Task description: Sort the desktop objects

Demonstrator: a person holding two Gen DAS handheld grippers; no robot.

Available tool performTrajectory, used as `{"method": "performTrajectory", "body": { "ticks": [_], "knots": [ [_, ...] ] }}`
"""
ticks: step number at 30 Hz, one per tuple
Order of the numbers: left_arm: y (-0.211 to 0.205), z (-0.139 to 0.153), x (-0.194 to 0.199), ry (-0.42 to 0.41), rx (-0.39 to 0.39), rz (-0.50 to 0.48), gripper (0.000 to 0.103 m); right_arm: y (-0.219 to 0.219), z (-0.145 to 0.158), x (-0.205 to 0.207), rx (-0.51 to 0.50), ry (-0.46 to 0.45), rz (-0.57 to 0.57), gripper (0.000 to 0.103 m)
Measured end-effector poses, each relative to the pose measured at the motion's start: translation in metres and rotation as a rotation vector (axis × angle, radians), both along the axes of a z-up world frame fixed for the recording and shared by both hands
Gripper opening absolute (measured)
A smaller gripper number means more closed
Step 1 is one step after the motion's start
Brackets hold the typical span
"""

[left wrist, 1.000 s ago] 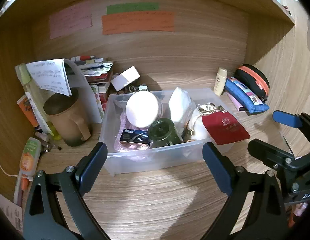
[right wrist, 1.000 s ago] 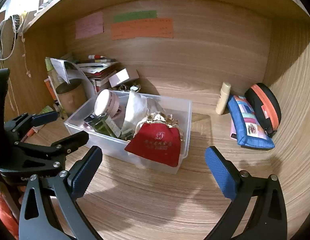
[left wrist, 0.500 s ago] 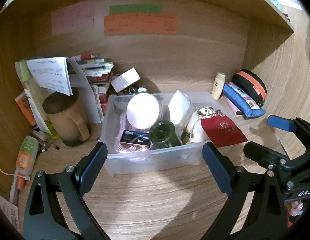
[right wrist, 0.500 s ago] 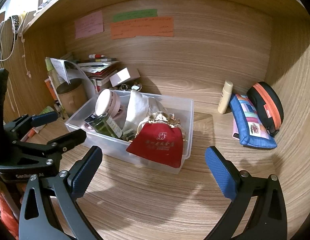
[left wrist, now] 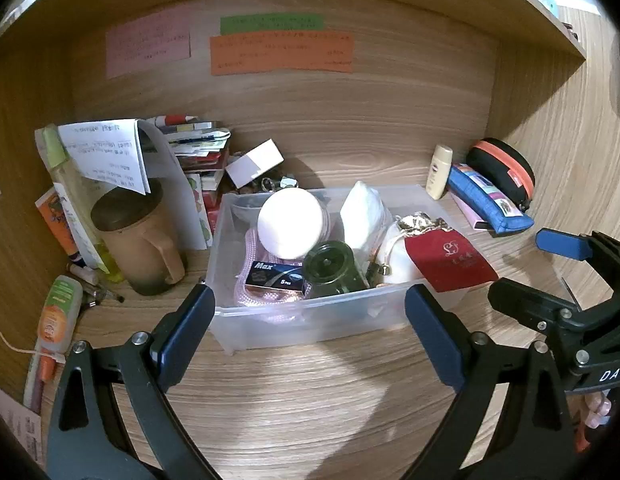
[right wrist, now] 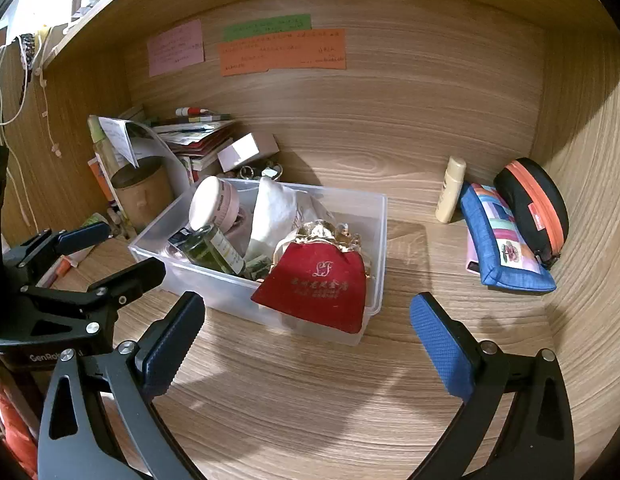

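Note:
A clear plastic bin (left wrist: 270,326) (right wrist: 380,240) stands mid-desk. It holds a white-lidded jar (left wrist: 291,224) (right wrist: 208,202), a green glass bottle (left wrist: 334,270) (right wrist: 214,250), a black Max box (left wrist: 276,276), a white pouch (left wrist: 364,216) and a red drawstring bag (left wrist: 450,260) (right wrist: 318,292) draped over its rim. My left gripper (left wrist: 310,332) is open and empty, just in front of the bin. My right gripper (right wrist: 306,344) is open and empty, in front of the bin's right corner.
A brown mug (left wrist: 138,240), papers, books and a small white box (left wrist: 254,162) crowd the back left. An orange-green tube (left wrist: 56,316) lies at far left. A cream bottle (right wrist: 450,190), blue pencil case (right wrist: 506,246) and black-orange case (right wrist: 534,204) sit against the right wall.
Both grippers have drawn back slightly from the bin, so it looks a little smaller and further off. Both stay open and empty. Nothing on the desk has moved.

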State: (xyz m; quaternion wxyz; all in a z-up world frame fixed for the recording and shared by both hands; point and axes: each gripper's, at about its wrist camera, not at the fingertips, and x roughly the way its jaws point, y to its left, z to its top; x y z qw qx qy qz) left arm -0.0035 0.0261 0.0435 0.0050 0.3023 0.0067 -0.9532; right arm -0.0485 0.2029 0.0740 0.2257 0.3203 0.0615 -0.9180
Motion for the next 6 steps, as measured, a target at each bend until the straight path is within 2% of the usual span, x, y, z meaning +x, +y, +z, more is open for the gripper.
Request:
{"method": "performTrajectory", "body": {
  "ticks": [6],
  "knots": [
    [0.0010,0.0018,0.0042,0.025,0.000,-0.004,0.097,-0.0013,-0.0004,-0.0003,0.000,-0.003,-0.002,0.103]
  ]
}}
